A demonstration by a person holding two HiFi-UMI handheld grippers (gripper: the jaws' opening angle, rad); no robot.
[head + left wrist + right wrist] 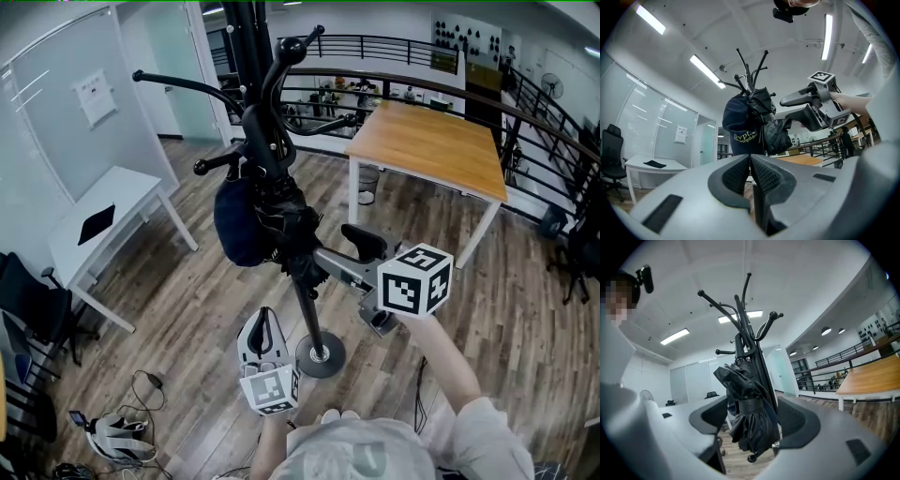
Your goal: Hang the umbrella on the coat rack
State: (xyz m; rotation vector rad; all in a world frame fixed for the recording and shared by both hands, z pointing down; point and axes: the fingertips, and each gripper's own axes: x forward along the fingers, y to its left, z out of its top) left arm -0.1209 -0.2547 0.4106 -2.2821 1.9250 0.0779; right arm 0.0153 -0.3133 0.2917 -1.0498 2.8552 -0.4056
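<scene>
Black folded umbrella (750,418), strapped shut, hanging upright against black coat rack (246,47) pole

Wooden table (427,150): 1 o'clock, white legs.
Bin (367,185): under that table's near-left corner.
White desk (131,187): 9 o'clock, flat black thing (96,224) lying on it.
Paper sheet (96,97): 10 o'clock, on the glass wall.
Black railing (394,47): 12 to 3 o'clock.
Office chair (28,300): 8 o'clock.
Cables (150,384): 7 o'clock, on the floor.

A wood-plank floor (187,300) is shown, flanked by a white desk (131,192) and a wooden-topped table (431,150) — a black railing (394,42) is seen behind.
</scene>
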